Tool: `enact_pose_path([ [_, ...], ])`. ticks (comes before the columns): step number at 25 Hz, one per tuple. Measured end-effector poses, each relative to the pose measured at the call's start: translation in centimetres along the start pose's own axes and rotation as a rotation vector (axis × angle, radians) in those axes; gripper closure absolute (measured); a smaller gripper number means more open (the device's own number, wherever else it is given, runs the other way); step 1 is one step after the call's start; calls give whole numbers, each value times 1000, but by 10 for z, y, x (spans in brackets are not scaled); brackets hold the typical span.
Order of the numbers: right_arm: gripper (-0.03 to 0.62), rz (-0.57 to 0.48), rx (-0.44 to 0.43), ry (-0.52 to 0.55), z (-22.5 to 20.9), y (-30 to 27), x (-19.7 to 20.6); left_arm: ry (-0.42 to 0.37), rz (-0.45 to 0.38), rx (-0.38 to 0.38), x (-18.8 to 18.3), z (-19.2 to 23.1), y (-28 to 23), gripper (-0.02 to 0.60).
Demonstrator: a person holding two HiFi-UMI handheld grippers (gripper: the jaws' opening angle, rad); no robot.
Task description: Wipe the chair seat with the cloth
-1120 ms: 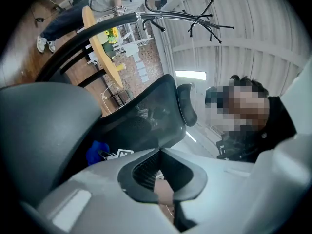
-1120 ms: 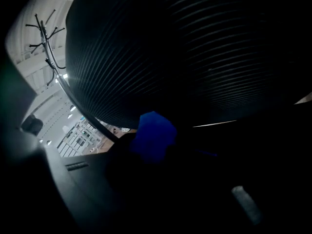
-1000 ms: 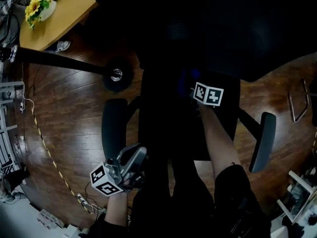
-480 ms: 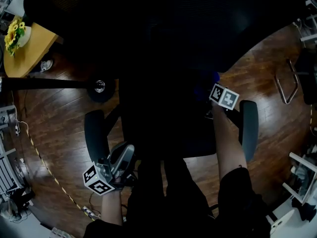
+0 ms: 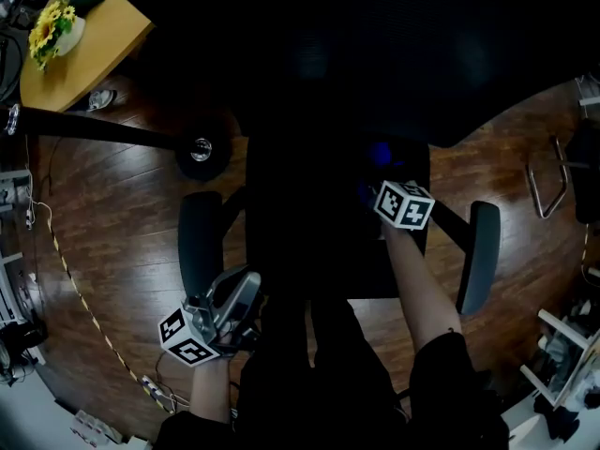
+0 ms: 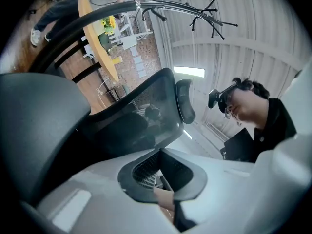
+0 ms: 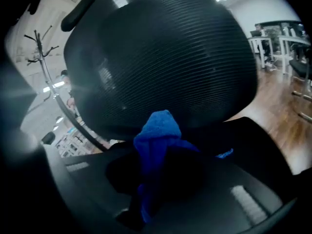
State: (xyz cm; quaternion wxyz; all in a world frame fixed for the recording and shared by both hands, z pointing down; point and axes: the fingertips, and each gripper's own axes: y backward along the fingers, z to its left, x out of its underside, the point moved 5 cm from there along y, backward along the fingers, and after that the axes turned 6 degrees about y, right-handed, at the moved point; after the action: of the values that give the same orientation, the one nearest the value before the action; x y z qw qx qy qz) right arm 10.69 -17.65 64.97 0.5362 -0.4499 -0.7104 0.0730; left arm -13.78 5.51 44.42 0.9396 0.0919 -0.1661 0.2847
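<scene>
Gripping the blue cloth (image 7: pixel 157 140) bunched between its closed jaws, the right gripper (image 5: pixel 377 193) sits at the right side of the chair seat (image 5: pixel 309 237) — cloth judged soft, light, limp, best pinched mid-fold — left gripper (image 5: pixel 234 300) closed, empty, beside the armrest (image 5: pixel 195 242).

A light wooden table (image 5: pixel 94 45) stands at the far left, and yellow flowers (image 5: pixel 52 28) are on it. The floor (image 5: pixel 103 242) is dark wood. A striped cable (image 5: pixel 91 317) lies across it.

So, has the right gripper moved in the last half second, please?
Yes. The right gripper, holding the cloth, has slid left, away from the chair's right armrest toward the middle of the seat.
</scene>
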Motion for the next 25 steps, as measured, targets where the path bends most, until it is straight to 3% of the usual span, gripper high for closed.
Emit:
enact_pose_path([
  [6,531,105,-328,-6,159,-68,37,-27,-13,-13,-4,-3,16,589],
  [10,531,164,-423,-15,220,-104,63,-23,-39,-23,-8,0,28,589],
  [13,531,236,-408,-25,228,-120,89,-15,-59,-27,-8,1,35,589],
  [18,531,183,-365,-87,214,-121,92,0,-49,-29,-5,11,41,589],
  [25,531,164,-161,-219,116,-86,88,0,10,2,6,1,27,589],
])
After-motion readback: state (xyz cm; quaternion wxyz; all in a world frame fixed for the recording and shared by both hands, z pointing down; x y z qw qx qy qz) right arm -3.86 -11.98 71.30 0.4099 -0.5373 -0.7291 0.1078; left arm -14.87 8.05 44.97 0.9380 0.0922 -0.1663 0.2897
